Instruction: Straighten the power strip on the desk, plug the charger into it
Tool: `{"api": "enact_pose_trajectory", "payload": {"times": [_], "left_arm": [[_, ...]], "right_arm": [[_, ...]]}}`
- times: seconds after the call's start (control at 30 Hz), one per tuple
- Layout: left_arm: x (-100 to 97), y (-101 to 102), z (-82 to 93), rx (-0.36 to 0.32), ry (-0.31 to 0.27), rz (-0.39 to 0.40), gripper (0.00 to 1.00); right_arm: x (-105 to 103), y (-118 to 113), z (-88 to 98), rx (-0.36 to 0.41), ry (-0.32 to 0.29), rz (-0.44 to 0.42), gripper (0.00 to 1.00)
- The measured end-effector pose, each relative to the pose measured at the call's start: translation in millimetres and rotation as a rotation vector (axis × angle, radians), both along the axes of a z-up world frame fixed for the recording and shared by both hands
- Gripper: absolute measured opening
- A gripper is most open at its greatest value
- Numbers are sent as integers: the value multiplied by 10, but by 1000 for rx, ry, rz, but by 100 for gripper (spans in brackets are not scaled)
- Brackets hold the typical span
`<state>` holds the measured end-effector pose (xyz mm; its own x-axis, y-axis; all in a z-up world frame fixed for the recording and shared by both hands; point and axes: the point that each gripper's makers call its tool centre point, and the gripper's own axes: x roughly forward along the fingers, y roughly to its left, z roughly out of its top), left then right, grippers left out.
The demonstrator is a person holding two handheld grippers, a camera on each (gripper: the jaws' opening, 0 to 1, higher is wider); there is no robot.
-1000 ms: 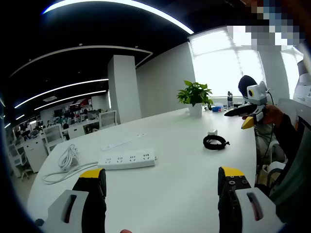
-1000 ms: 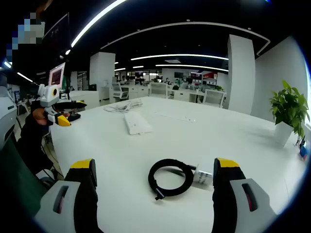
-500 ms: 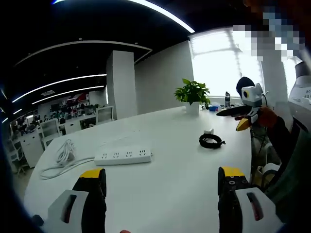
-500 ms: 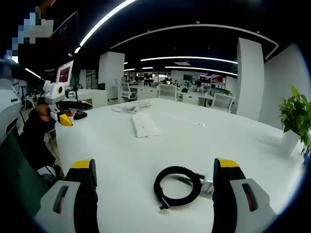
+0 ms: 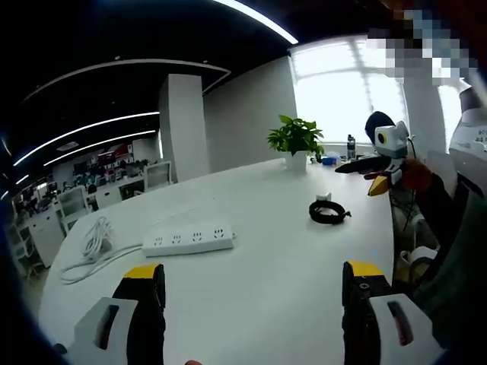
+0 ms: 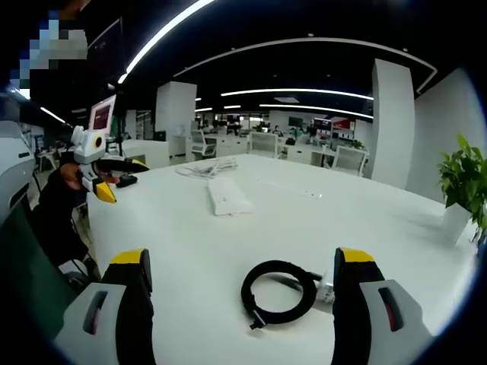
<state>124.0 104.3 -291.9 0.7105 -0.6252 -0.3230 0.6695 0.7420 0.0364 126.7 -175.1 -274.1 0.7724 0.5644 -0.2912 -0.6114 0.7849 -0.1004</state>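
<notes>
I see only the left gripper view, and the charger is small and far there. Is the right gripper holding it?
Observer: No. The right gripper is open and empty; the charger lies on the desk just ahead, near one of its jaws.
Operator: How does the cable lie?
Observer: The cable is coiled in a ring beside the charger, with one loose end pointing toward the right gripper.

Open-plan office indicated: rows of desks w/ chairs [image 6: 199, 142] and monitor [image 6: 102, 114] seen beyond large white table [image 6: 228, 251]; linear ceiling lights [image 6: 293, 92], potted plant [image 5: 294, 140] by window.
</notes>
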Motion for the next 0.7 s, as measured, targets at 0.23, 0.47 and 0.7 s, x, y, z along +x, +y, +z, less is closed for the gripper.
{"api": "enact_pose_trajectory", "payload": {"times": [0.23,0.47,0.7], "left_arm": [[54,-25,-32,46,4,-21,99],[155,-29,12,85,-10,-32,99],[250,-88,-47,154,-13,-47,99]], "right_arm": [[14,5,-26,0,4,-2,99],[15,-10,-46,0,6,-3,98],[7,-56,-79,3,11,-10,98]]}}
